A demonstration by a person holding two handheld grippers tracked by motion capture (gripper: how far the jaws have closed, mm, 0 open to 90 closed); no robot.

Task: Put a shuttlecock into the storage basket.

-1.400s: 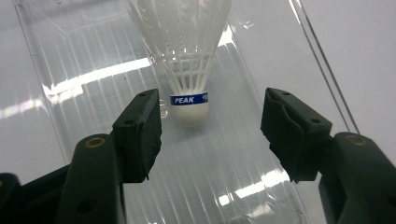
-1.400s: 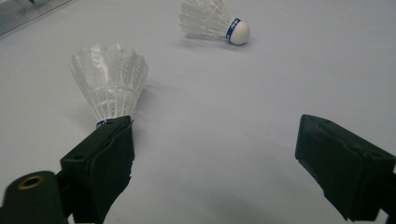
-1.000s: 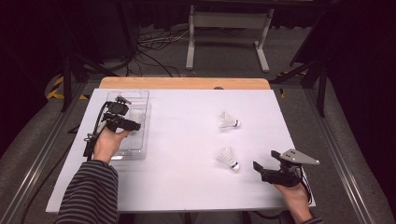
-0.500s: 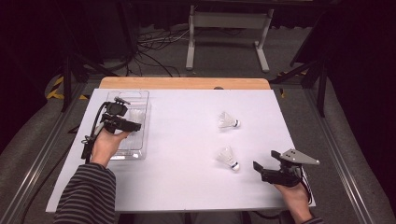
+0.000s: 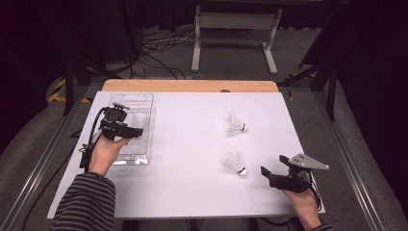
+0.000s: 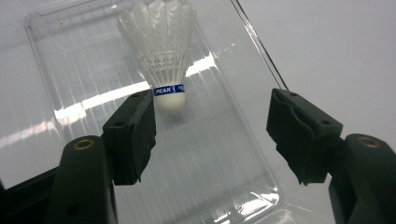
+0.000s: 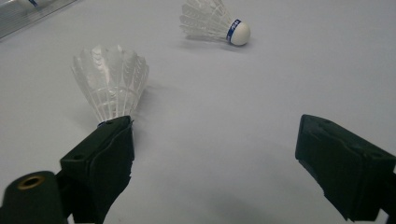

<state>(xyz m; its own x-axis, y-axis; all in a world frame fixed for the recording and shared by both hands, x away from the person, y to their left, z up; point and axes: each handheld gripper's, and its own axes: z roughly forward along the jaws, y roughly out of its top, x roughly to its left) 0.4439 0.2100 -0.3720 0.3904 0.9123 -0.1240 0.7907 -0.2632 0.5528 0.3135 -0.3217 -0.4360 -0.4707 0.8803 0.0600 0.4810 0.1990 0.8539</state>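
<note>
A white feather shuttlecock [image 6: 161, 51] with a blue band lies in a clear plastic tray [image 6: 219, 186], cork toward my left gripper [image 6: 215, 130]. That gripper hangs open over the tray [image 5: 144, 103], its left pad [image 6: 135, 135] just short of the cork, nothing pressed. In the high view the left gripper [image 5: 137, 130] sits beside this shuttlecock [image 5: 139, 119]. Two more shuttlecocks lie on the white table: a near one [image 5: 234, 162] [image 7: 112, 81] and a far one [image 5: 235, 125] [image 7: 215, 23]. My right gripper [image 5: 272, 164] [image 7: 215, 158] rests open, low, just right of the near one.
The white sheet [image 5: 192, 144] covers the table, with a wooden strip [image 5: 187, 85] along the far edge. The tray's corner [image 7: 28, 14] peeks in at the top left of the right gripper view. Dark floor, cables and a metal stand [image 5: 235, 29] lie beyond.
The left hand has eased slightly back toward the near edge, jaws still open over the tray. The right gripper and the shuttlecocks have stayed put.
</note>
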